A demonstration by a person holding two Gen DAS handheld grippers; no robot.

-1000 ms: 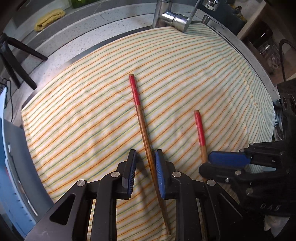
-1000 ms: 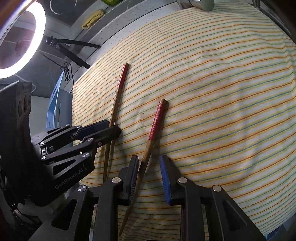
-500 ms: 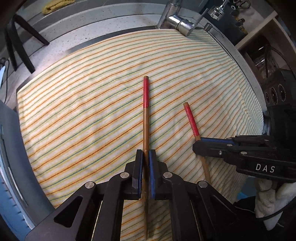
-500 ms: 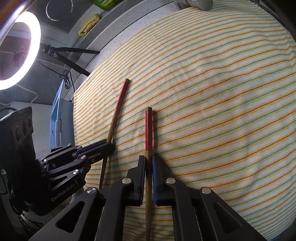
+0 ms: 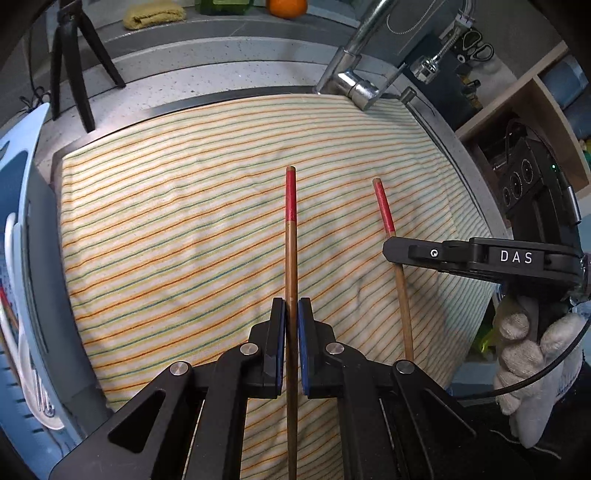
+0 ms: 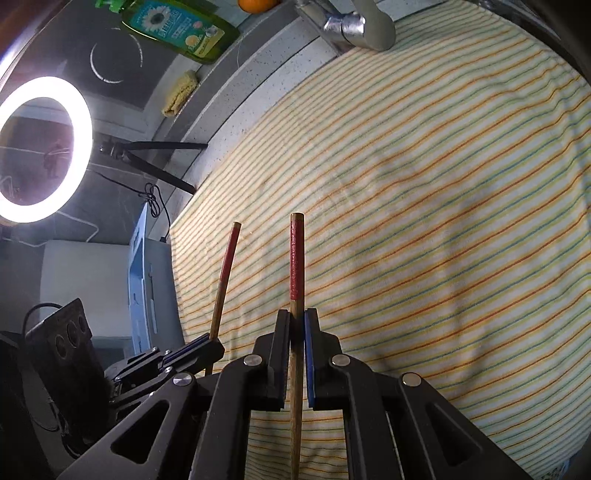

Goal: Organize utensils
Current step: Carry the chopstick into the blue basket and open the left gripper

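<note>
Two wooden chopsticks with red tips are held above a striped cloth (image 5: pixel 177 236). My left gripper (image 5: pixel 291 306) is shut on one chopstick (image 5: pixel 291 221), which points straight ahead. My right gripper (image 6: pixel 296 317) is shut on the other chopstick (image 6: pixel 296 254). In the left wrist view the right gripper (image 5: pixel 391 251) holds its chopstick (image 5: pixel 384 210) to the right. In the right wrist view the left gripper (image 6: pixel 207 345) holds its chopstick (image 6: pixel 227 266) to the left. Both chopsticks are lifted off the cloth and roughly parallel.
A chrome faucet (image 5: pixel 351 79) stands at the cloth's far edge. A blue dish rack (image 5: pixel 22 258) is at the left. A tripod (image 5: pixel 74 62), a ring light (image 6: pixel 40 147), a green soap bottle (image 6: pixel 181 29), a yellow sponge (image 5: pixel 153 13) and an orange (image 5: pixel 286 5) sit at the back.
Both grippers closed on their chopsticks, then lifted them off the cloth. The chopsticks now point straight ahead and the views have tilted up toward the back counter.
</note>
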